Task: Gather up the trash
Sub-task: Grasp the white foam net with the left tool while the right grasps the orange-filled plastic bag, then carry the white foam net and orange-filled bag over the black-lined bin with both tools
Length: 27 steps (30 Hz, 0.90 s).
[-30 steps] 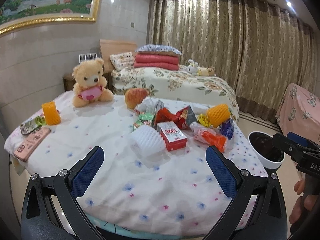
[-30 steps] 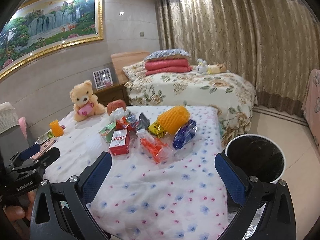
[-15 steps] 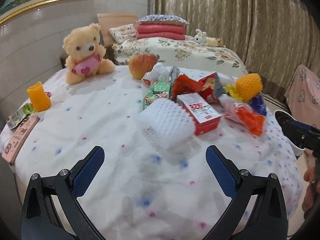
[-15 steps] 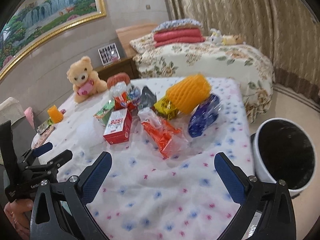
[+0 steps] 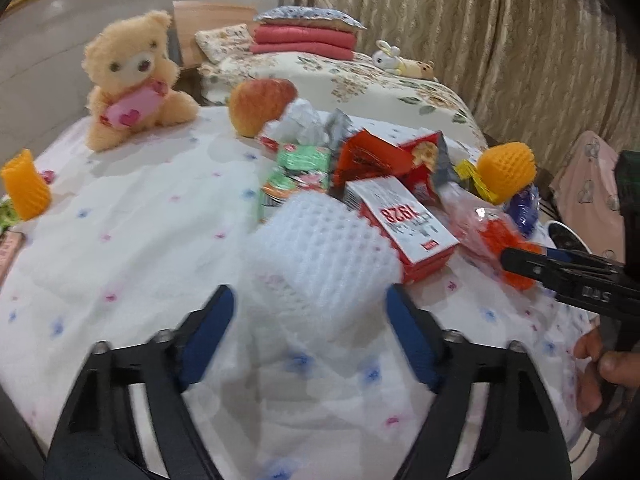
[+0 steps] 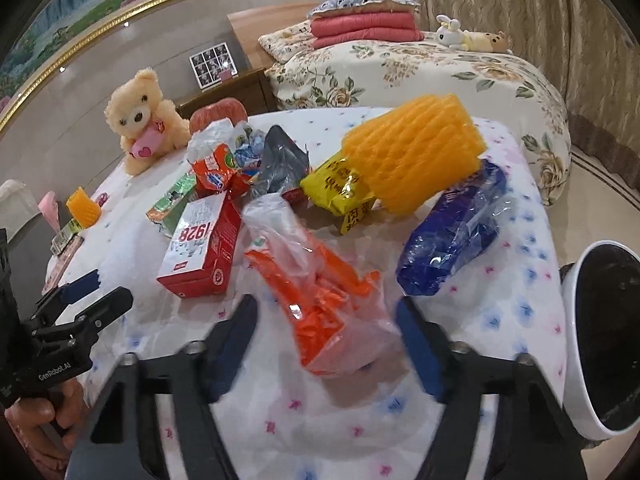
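Both grippers have just been closing, the left gripper (image 5: pixel 310 316) half-narrowed around the white foam net (image 5: pixel 320 256), the right gripper (image 6: pixel 326 340) around the orange bag (image 6: pixel 320 300), near the bin (image 6: pixel 612 340) for dropping.

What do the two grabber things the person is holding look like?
Both look alike. The left gripper and the right gripper each have a black plastic frame that forks into two fingers, with silver screws and blue pads on the inner faces. From the side, each black body carries small white lettering. No sleeves or cables show.
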Tool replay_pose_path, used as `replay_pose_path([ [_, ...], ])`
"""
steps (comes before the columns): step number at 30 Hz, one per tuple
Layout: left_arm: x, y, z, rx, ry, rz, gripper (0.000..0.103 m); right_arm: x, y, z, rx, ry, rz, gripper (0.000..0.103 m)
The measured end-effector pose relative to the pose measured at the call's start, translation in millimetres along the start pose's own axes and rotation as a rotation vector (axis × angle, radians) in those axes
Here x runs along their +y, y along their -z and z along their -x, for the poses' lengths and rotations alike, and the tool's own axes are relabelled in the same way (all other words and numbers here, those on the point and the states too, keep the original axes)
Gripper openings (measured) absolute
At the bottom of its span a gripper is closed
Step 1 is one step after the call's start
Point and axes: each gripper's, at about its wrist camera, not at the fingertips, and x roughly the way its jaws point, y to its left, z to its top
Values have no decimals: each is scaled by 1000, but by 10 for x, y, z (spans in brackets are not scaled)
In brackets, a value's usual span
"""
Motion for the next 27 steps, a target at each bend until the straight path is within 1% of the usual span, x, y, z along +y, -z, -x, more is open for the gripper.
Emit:
replay_pose_path([
  [1, -6, 2, -18, 9, 18, 5, 52, 2, 7, 2, -2, -4, -1, 55],
  [2, -12, 12, -45, 23, 38, 10, 37, 7, 13, 9, -7, -8, 2, 52],
  [3, -18, 22, -57, 30, 44, 13, 33, 11, 27, 25, -5, -23, 2, 48],
  [5, -43, 55, -33, 26, 47, 14, 25, 32, 62, 74, -9, -43, 1, 47],
  [7, -63, 85, 31, 18, 52, 14, 22, 69, 101, 131, -17, -55, 10, 47],
  [8, -68, 94, 64, 14, 56, 16, 19, 79, 129, 172, -20, -59, 11, 46],
  [14, -125, 121, 357, -32, 82, 14, 17, 28, 236, 454, -62, -72, -18, 46],
  [18, -263, 123, 493, -55, 111, -5, 17, -69, 310, 644, -88, -63, -45, 46],
  [21, -438, 125, 547, -55, 152, -30, 17, -154, 381, 761, -100, -44, -65, 46],
  [27, -913, 144, 555, -43, 222, -116, 17, -428, 541, 992, -121, 1, -125, 46],
])
